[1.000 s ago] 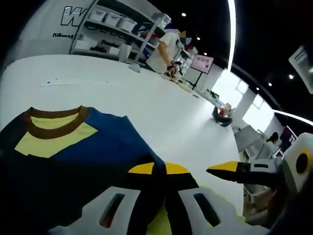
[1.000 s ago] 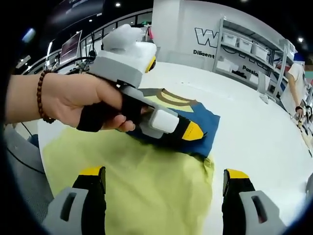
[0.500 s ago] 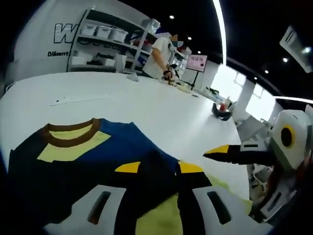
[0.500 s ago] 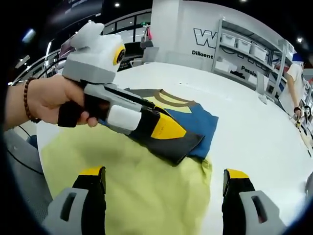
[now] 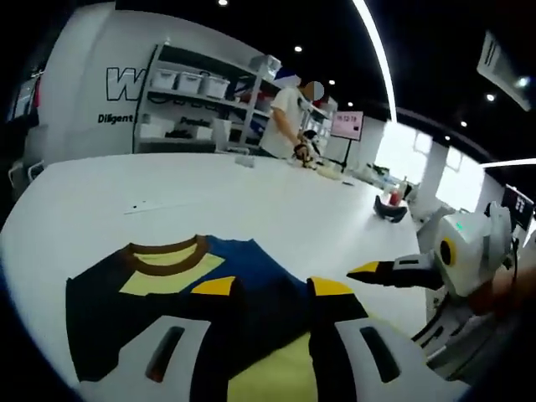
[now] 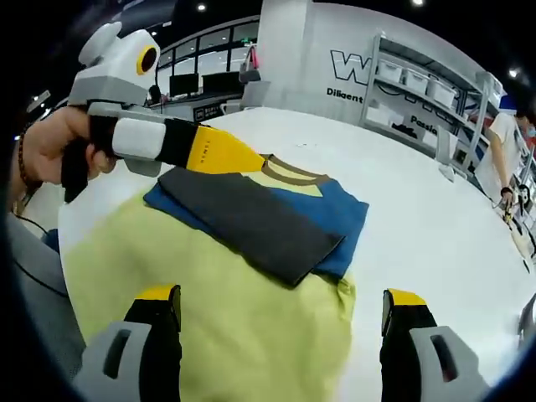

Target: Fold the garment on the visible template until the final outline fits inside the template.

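Left tongs (image 6: pixel 219 152) now lifted, seemingly empty, off folded garment (image 6: pixel 251 219).

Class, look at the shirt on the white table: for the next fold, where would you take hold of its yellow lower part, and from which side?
Probably at the free bottom hem of the yellow lower part of the shirt, coming from the near side, where the open right gripper already faces it. That edge lies loose and flat on the table, unlike the layers under the dark folded panel.

Left tongs (image 5: pixel 270 289) stand parted above the garment (image 5: pixel 159 289) on the table (image 5: pixel 276 201).
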